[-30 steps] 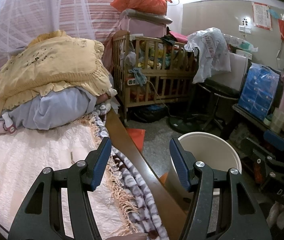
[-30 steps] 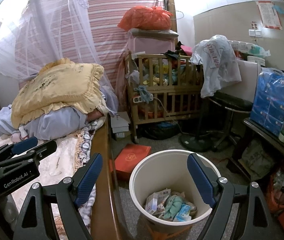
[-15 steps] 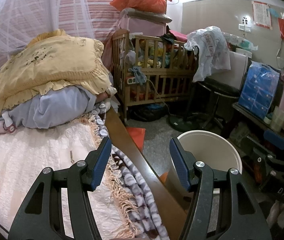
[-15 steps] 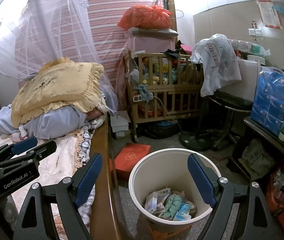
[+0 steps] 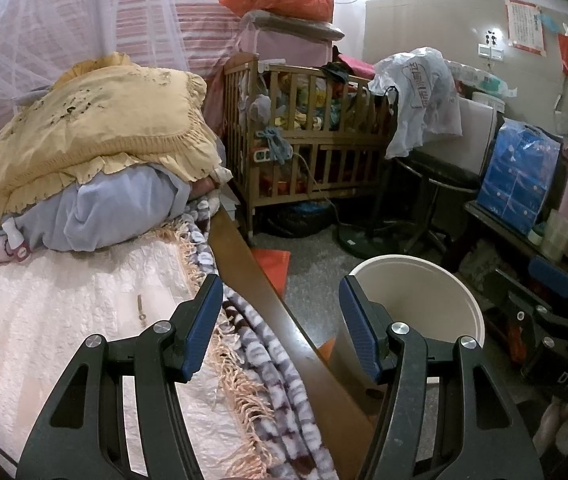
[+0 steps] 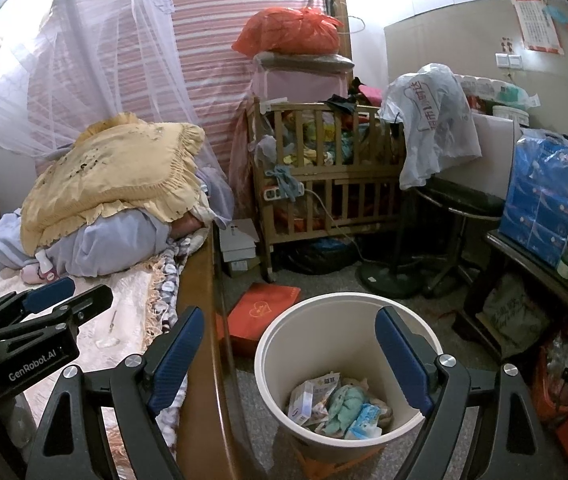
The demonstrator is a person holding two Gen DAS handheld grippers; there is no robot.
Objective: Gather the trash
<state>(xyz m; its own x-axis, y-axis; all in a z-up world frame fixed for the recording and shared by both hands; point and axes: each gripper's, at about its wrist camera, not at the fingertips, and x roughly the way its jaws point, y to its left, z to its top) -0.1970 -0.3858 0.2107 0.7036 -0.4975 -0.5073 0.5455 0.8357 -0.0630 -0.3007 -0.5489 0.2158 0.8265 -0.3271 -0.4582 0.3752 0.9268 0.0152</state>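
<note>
A cream waste bin (image 6: 348, 364) stands on the floor beside the bed, with cartons, wrappers and a green cloth (image 6: 346, 402) at its bottom. In the left wrist view only the bin's (image 5: 416, 300) pale inside shows. My right gripper (image 6: 290, 356) hangs open above the bin, nothing between its blue pads. My left gripper (image 5: 279, 328) is open and empty over the bed's wooden side rail (image 5: 259, 280); its body (image 6: 39, 320) also shows at the left of the right wrist view. A small thin object (image 5: 140, 307) lies on the pale bedspread (image 5: 63, 300).
A yellow pillow (image 5: 99, 128) and blue bedding are piled at the bed's head. A wooden crib (image 6: 324, 176) full of clothes stands behind. A red box (image 6: 259, 312) lies on the floor near the bin. A fan base, a stool and a cluttered shelf (image 6: 544, 264) crowd the right.
</note>
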